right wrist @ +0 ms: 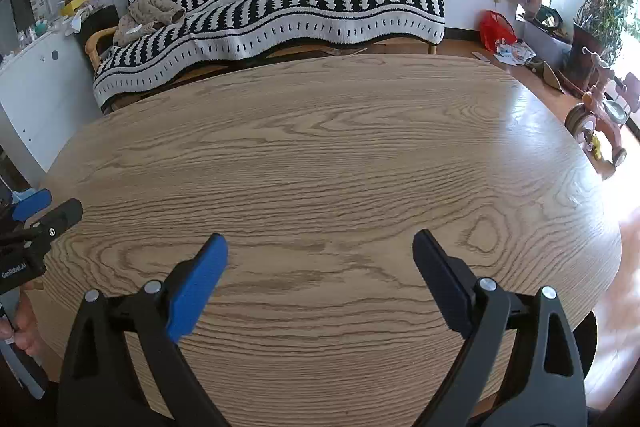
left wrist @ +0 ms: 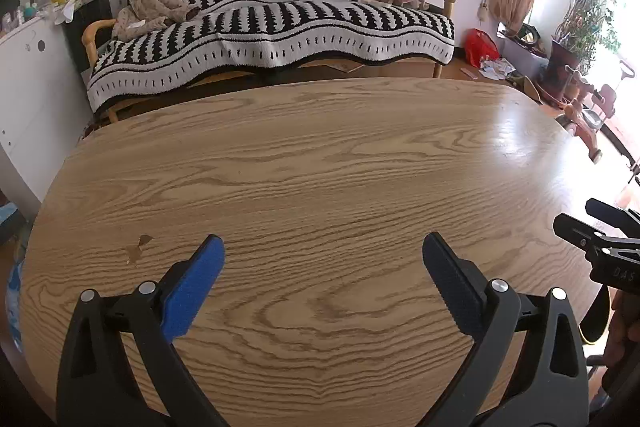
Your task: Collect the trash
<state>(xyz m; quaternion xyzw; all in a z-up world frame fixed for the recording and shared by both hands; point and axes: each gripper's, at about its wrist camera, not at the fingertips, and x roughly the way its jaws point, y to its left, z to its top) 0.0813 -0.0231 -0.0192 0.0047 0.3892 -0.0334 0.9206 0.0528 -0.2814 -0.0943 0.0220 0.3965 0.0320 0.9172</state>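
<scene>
No trash lies on the wooden table (left wrist: 320, 155) in either view. My left gripper (left wrist: 322, 247) is open and empty over the table's near edge. My right gripper (right wrist: 320, 245) is open and empty too, beside it over the same table (right wrist: 340, 147). The right gripper also shows at the right edge of the left wrist view (left wrist: 588, 227), and the left gripper at the left edge of the right wrist view (right wrist: 52, 213). A small brown stain (left wrist: 138, 247) marks the table near the left fingertip.
A sofa with a black-and-white striped blanket (left wrist: 280, 19) stands beyond the table. Scattered paper scraps (left wrist: 496, 67) and a red bag (left wrist: 480, 47) lie on the floor at far right, near a pink tricycle (right wrist: 600, 119) and potted plants (left wrist: 580, 27).
</scene>
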